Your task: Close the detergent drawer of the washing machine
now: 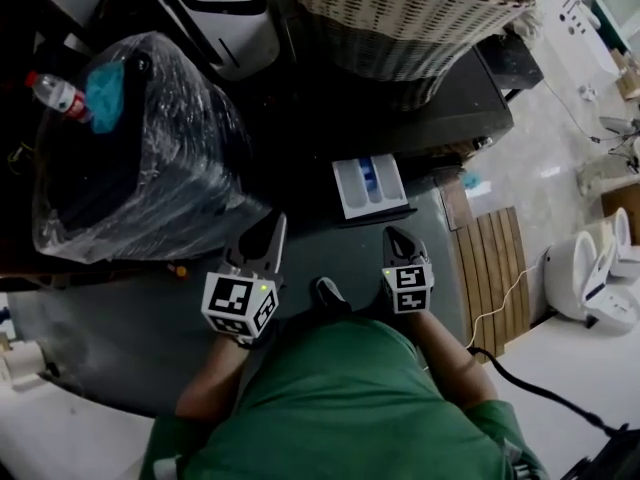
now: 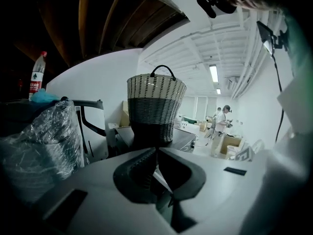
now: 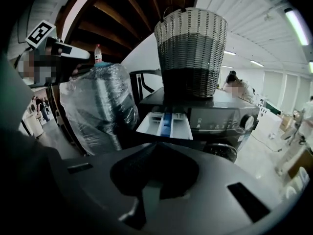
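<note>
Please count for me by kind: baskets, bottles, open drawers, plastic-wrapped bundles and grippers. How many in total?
Basket: 1
Bottle: 1
Open drawer: 1
Plastic-wrapped bundle: 1
Grippers: 2, left gripper, right gripper
Total: 6

**Detergent drawer stands open**

The white plastic detergent drawer (image 1: 370,186) (image 3: 165,125), with a blue insert along its middle compartment, is pulled out level from the upper front of the dark grey front-loading washing machine (image 1: 465,103) (image 3: 220,117). It lies just ahead of the right hand-held gripper (image 1: 397,234) (image 3: 155,145), clear of its tips.
</note>
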Available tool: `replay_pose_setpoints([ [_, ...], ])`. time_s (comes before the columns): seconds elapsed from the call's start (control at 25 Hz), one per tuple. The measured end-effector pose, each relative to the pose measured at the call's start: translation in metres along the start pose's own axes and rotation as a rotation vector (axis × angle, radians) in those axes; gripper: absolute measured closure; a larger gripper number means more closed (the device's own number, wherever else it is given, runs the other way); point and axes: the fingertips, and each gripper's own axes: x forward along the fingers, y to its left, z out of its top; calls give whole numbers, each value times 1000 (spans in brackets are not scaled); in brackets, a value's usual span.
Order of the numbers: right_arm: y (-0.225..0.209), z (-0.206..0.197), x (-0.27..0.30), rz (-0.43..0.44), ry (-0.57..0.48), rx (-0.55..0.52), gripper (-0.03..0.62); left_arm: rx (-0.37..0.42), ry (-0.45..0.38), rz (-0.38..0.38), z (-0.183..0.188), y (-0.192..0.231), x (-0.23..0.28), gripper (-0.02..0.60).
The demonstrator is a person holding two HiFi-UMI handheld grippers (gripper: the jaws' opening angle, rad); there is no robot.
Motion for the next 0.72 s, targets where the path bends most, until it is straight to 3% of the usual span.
replay_pose_setpoints([
  [0.32, -2, -42, 38, -14, 105, -4, 579, 1, 34, 24, -11, 15, -9, 549],
  [0.72, -10, -34, 50, -43, 109, 9, 579, -26, 25, 35, -14, 18, -15, 549],
])
